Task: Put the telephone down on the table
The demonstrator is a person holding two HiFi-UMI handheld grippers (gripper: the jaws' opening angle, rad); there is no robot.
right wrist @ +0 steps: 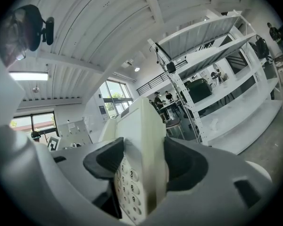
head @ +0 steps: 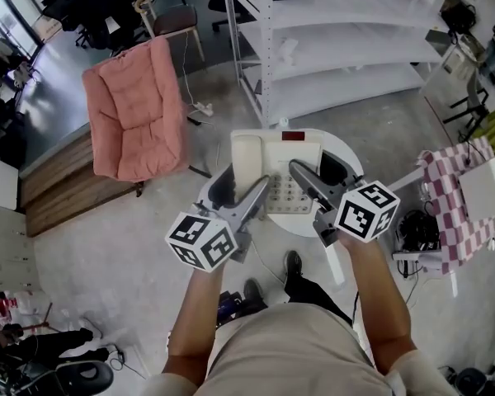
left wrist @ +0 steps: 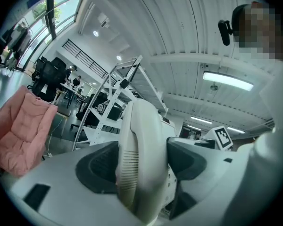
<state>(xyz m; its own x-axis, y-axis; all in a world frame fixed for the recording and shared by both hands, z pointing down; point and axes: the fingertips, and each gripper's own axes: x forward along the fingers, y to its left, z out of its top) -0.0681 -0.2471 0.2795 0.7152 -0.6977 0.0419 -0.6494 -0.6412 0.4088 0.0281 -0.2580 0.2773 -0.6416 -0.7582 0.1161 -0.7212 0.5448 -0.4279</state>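
A white desk telephone (head: 290,159) with a keypad is held between both grippers over a small round white table (head: 337,143). Whether it touches the tabletop I cannot tell. My left gripper (head: 243,192) is shut on the left side, where the handset (head: 247,163) lies. In the left gripper view the handset (left wrist: 141,126) fills the gap between the dark pads of the left gripper (left wrist: 142,166). My right gripper (head: 315,173) is shut on the telephone's right edge. The right gripper view shows that edge and the keypad (right wrist: 127,182) pinched in the right gripper (right wrist: 144,166).
A pink armchair (head: 136,110) stands to the left beside a wooden platform (head: 58,188). White metal shelving (head: 338,48) rises behind the table. A checkered cloth (head: 454,196) hangs at the right. The person's legs and shoes (head: 293,266) are below the table.
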